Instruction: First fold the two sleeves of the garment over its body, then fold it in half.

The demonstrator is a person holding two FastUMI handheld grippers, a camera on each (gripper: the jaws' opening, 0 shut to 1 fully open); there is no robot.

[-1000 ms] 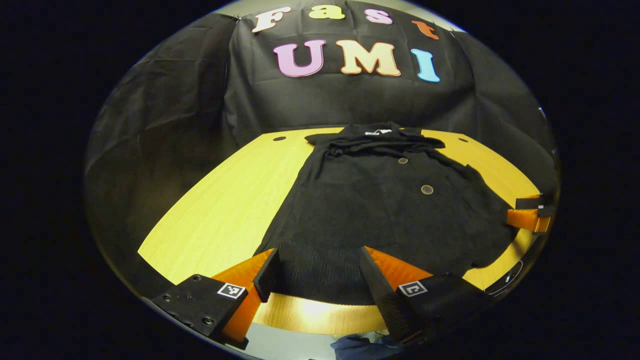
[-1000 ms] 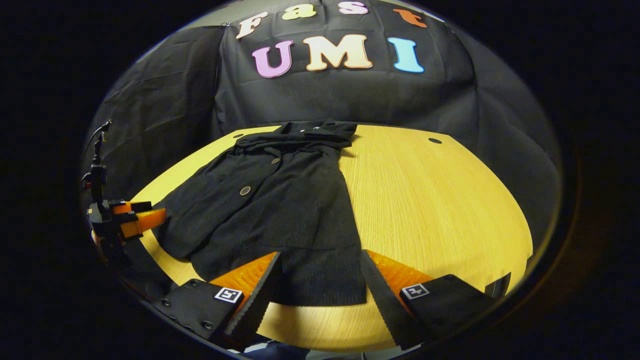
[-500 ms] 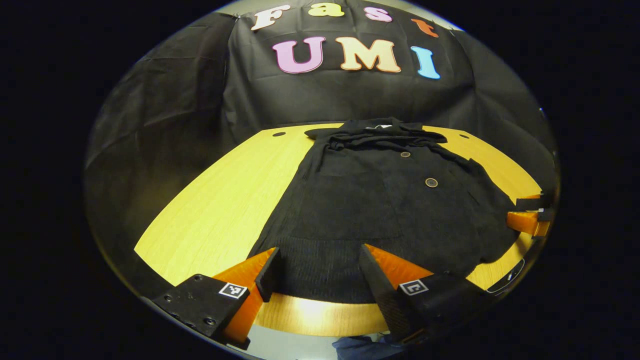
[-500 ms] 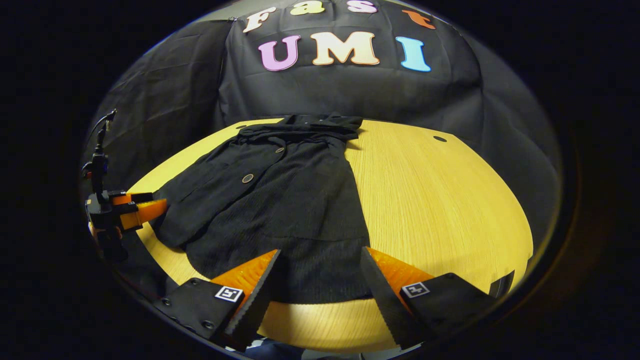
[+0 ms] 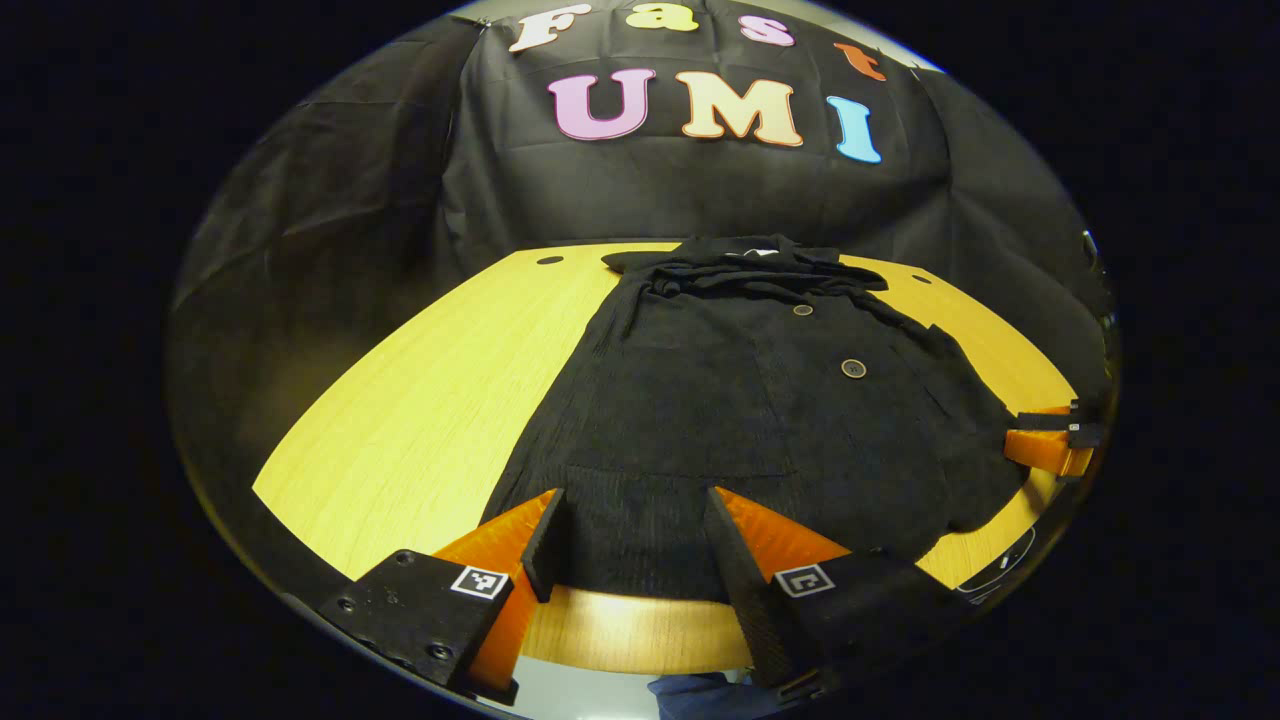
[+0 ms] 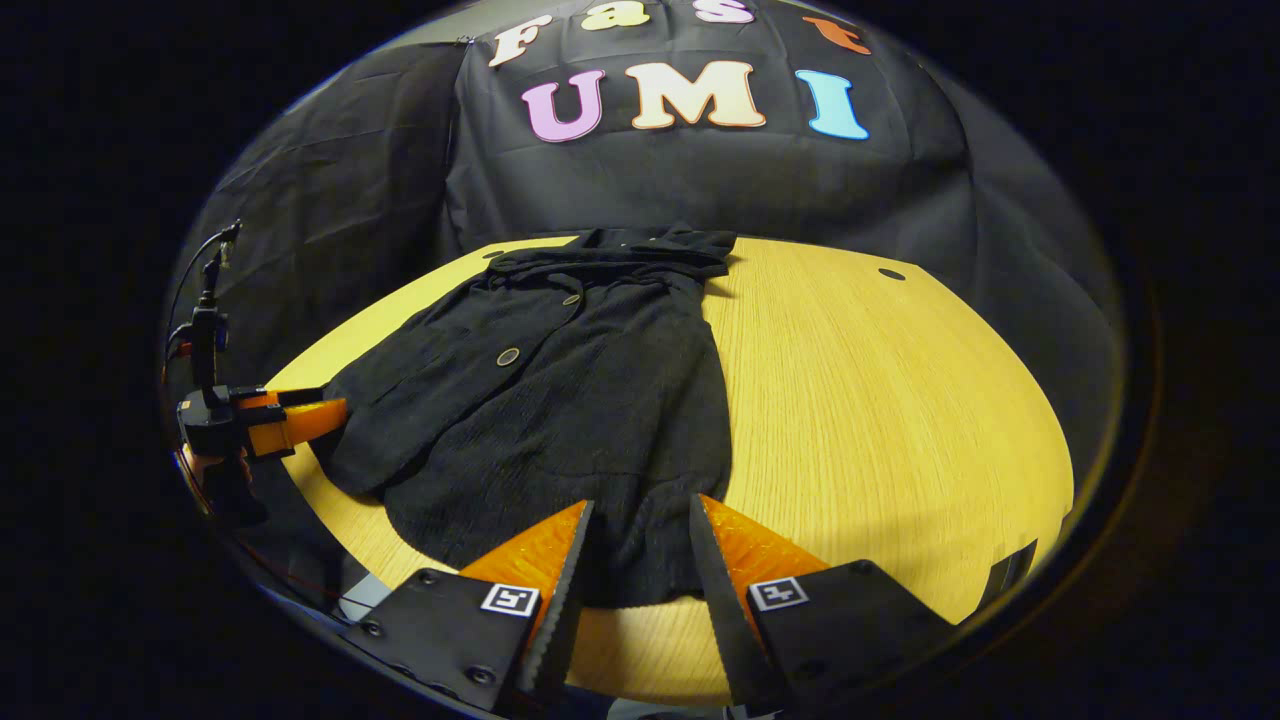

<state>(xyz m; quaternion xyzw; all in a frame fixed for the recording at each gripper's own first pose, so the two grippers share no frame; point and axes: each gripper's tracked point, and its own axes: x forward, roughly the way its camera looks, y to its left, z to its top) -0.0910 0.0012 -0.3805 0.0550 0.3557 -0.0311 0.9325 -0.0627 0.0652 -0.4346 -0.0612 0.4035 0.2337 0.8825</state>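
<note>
I hold one gripper in each hand at the near edge of the wooden tabletop (image 5: 420,400), and the black garment (image 5: 740,400) lies flat on it in front of me, with the collar at the far side near the black cloth wall (image 5: 330,250) and the hem at the near edge. In the left gripper view, my left gripper (image 5: 630,545) has its fingers apart, one on each side of the left part of the hem; the hem lies between them, but I cannot tell if the tips touch the fabric, and they do not press on it. In the right gripper view, my right gripper (image 6: 635,560) has its fingers also apart, with a narrower gap than the left one, and the right part of the hem lies between them; here the fabric looks a little gathered, but the fingers are not closed on it. Both sleeves lie already folded over the body, and two round buttons (image 5: 853,368) show on the folded part. In the right gripper view the garment (image 6: 560,390) lies on the left half of the tabletop (image 6: 880,400), and the left gripper (image 6: 300,418) shows far at the left, just beside the garment's edge. In the left gripper view the right gripper (image 5: 1045,445) shows at the right edge of the garment.
</note>
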